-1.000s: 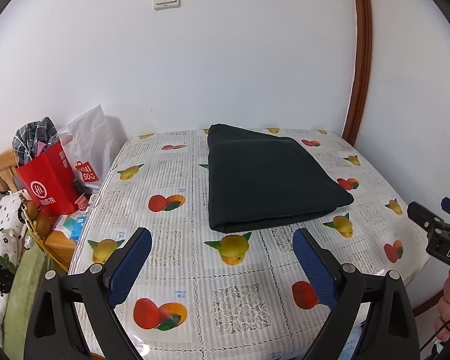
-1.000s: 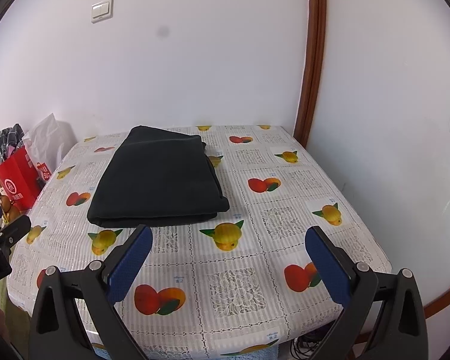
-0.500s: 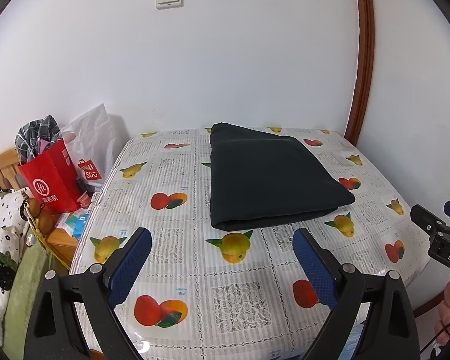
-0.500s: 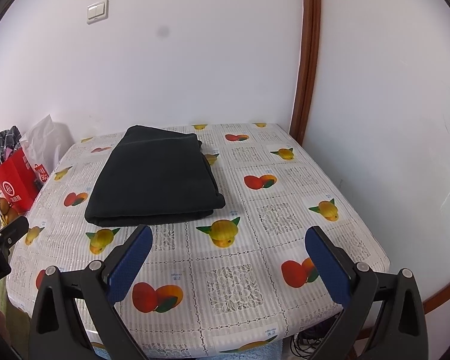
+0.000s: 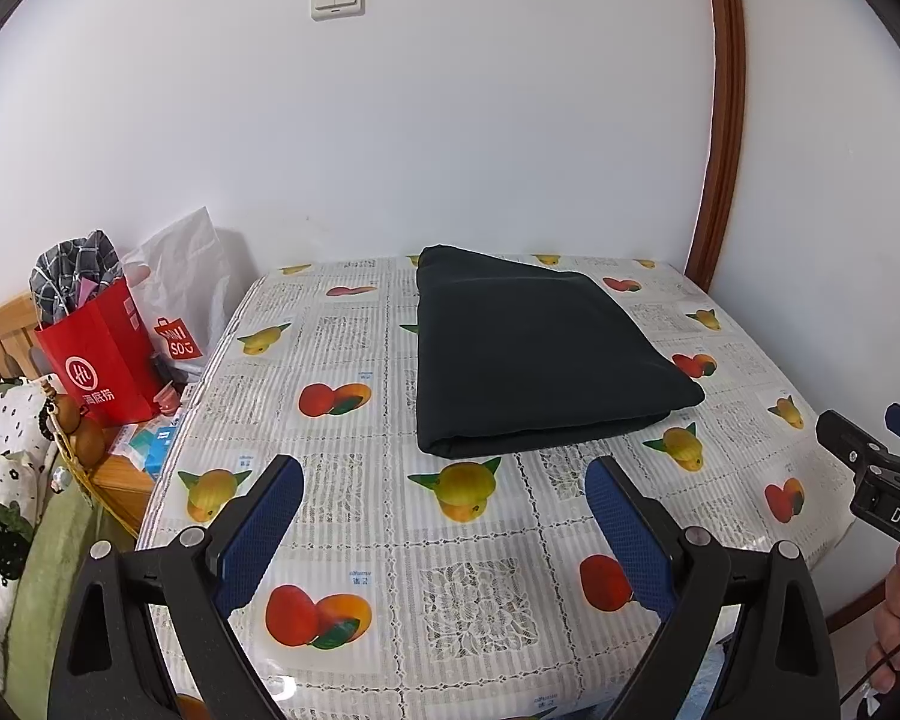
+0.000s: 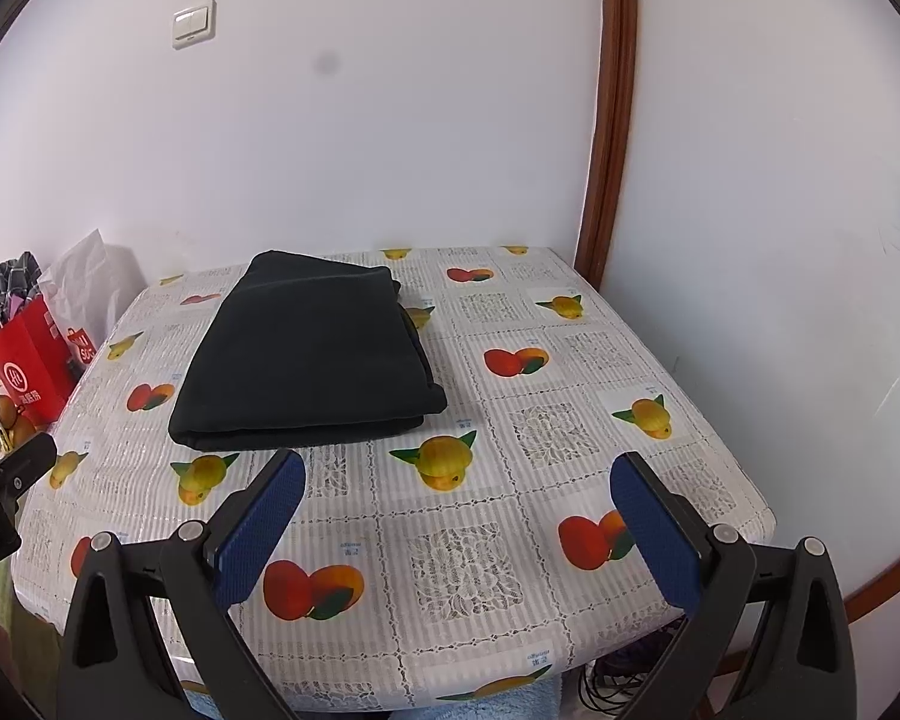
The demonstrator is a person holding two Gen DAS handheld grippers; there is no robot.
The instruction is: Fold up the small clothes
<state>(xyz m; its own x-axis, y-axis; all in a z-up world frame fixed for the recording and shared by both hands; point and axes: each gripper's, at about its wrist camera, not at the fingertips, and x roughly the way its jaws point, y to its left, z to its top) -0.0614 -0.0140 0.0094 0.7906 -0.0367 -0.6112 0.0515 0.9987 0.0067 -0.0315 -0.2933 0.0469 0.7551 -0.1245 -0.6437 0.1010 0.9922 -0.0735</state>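
Observation:
A dark folded garment [image 5: 534,360] [image 6: 309,354] lies flat on the fruit-print tablecloth of the table [image 5: 468,594] [image 6: 468,576], toward the far side. My left gripper [image 5: 444,492] is open and empty, held above the table's near edge, well short of the garment. My right gripper [image 6: 456,486] is likewise open with nothing between its blue pads, near the front edge. Each gripper shows at the side of the other's view, held by a hand.
White walls close the table's far and right sides, with a brown wooden trim [image 5: 720,120] at the corner. Left of the table stand a red paper bag [image 5: 99,360], a white shopping bag [image 5: 180,300] and piled fabrics [image 5: 6,480]. Cables [image 6: 606,678] lie under the front edge.
Both grippers have drawn back and slightly up from the table, so the garment looks a little farther away. Garment and jaws are unchanged.

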